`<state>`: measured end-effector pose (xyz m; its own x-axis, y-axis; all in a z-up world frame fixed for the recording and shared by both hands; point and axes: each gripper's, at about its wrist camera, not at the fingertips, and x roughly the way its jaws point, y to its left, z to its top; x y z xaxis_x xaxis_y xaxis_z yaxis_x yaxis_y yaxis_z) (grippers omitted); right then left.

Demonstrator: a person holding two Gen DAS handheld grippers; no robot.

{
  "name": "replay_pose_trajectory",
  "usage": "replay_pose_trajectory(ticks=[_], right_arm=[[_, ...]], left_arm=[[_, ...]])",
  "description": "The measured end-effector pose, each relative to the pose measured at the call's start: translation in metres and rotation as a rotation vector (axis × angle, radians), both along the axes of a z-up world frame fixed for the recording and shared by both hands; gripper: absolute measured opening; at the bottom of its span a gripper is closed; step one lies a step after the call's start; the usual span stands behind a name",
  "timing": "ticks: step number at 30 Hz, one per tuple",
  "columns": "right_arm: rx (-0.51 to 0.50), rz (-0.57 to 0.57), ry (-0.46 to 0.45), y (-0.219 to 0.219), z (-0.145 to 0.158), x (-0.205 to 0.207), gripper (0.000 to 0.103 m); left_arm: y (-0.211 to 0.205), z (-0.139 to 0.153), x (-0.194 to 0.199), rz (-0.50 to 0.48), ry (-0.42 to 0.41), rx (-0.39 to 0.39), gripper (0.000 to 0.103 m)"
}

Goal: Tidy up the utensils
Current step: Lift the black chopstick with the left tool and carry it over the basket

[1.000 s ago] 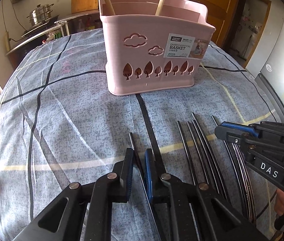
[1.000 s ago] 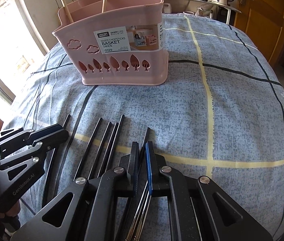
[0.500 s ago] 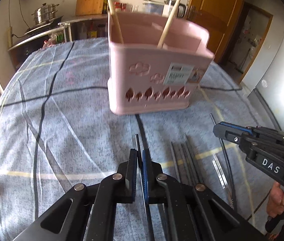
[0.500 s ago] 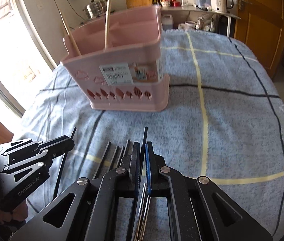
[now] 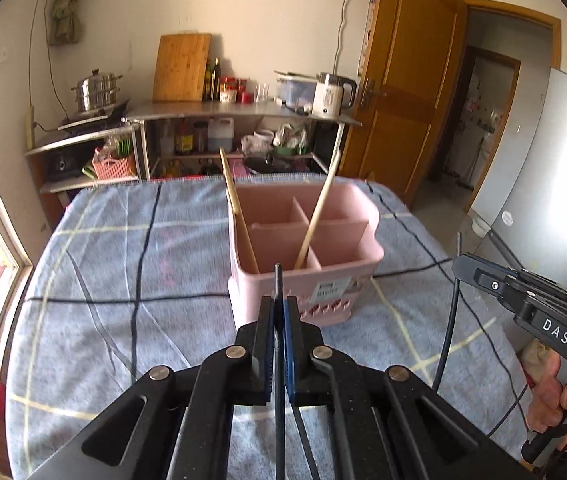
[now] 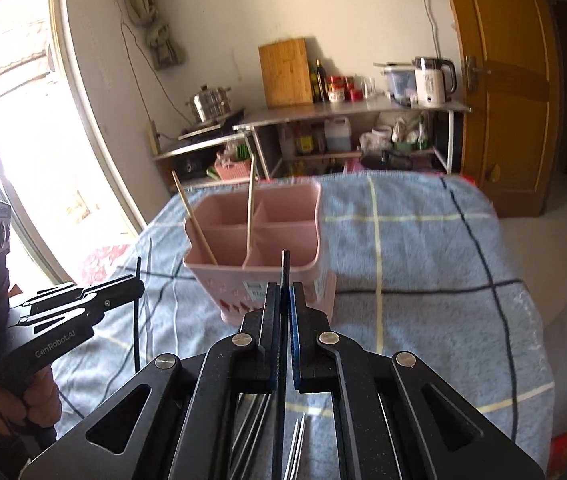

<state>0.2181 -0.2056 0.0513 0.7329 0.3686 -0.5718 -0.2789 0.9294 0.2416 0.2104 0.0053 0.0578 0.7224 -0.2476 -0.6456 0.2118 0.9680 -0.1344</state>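
Left wrist: left tongs (image 5: 279, 312) clamped on a black chopstick (image 5: 278, 280), raised facing the pink basket (image 5: 307, 280) on the surface for dropping in; right wrist: right tongs (image 6: 284, 300) likewise pinch another black chopstick (image 6: 285, 268), spares (image 6: 295, 444) below.

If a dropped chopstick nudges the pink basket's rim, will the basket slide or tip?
The pink basket looks like thin, light plastic holding only two wooden chopsticks, so it would probably shift easily. It sits on soft cloth, which may add some grip. Its tall body suggests a rim knock could rock it.
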Motion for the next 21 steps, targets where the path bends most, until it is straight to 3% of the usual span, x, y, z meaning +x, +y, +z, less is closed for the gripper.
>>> replay_pose_trajectory(ticks=[8,21], right_arm=[[0.033,-0.020,-0.084,-0.009,0.025,-0.011,0.004],[0.010,-0.009,-0.097,-0.011,0.030,-0.041,0.004]], left_arm=[[0.010,0.037,-0.006,0.013,-0.088,-0.036,0.004],[0.017,0.044,-0.046,0.020,-0.088,-0.044,0.004]])
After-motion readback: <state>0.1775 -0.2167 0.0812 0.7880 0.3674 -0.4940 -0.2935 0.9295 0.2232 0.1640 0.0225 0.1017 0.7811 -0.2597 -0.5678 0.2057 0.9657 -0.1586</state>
